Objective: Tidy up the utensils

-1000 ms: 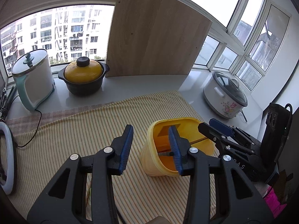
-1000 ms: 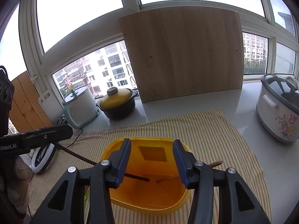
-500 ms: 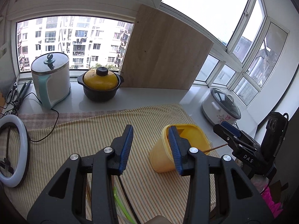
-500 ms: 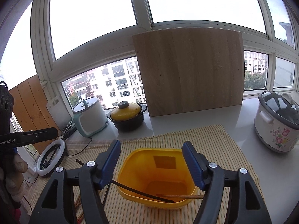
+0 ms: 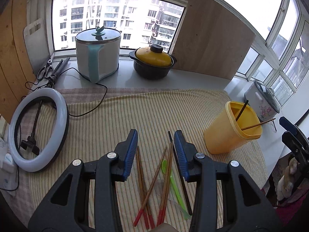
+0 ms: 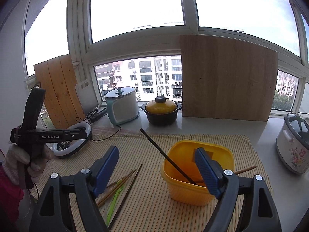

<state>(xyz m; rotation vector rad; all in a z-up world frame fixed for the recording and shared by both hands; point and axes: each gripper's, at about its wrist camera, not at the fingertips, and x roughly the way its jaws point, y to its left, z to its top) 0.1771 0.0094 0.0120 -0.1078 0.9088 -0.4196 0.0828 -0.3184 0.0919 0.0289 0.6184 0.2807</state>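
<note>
A yellow plastic tub (image 5: 230,133) (image 6: 195,176) stands upright on the striped cloth and holds a dark chopstick (image 6: 168,158) and a brown chopstick (image 5: 258,124). My left gripper (image 5: 156,150) is open and empty, above several loose wooden chopsticks (image 5: 152,183), a dark chopstick (image 5: 181,177) and a green plastic spoon (image 5: 171,181) lying on the cloth. My right gripper (image 6: 156,171) is open and empty, just in front of the tub. The loose chopsticks (image 6: 119,185) and the green spoon (image 6: 114,201) lie to its left.
A ring light (image 5: 38,127) lies at the cloth's left edge with its cable. A white-teal cooker (image 5: 97,53), a black pot with a yellow lid (image 5: 152,62) and a wooden board (image 5: 210,44) stand along the window sill. A floral slow cooker (image 6: 293,147) sits at the right.
Both grippers pulled back from the tub. The tub now stands upright with the two chopsticks in it. My left gripper swung left over the loose utensils. My right gripper opened wider.
</note>
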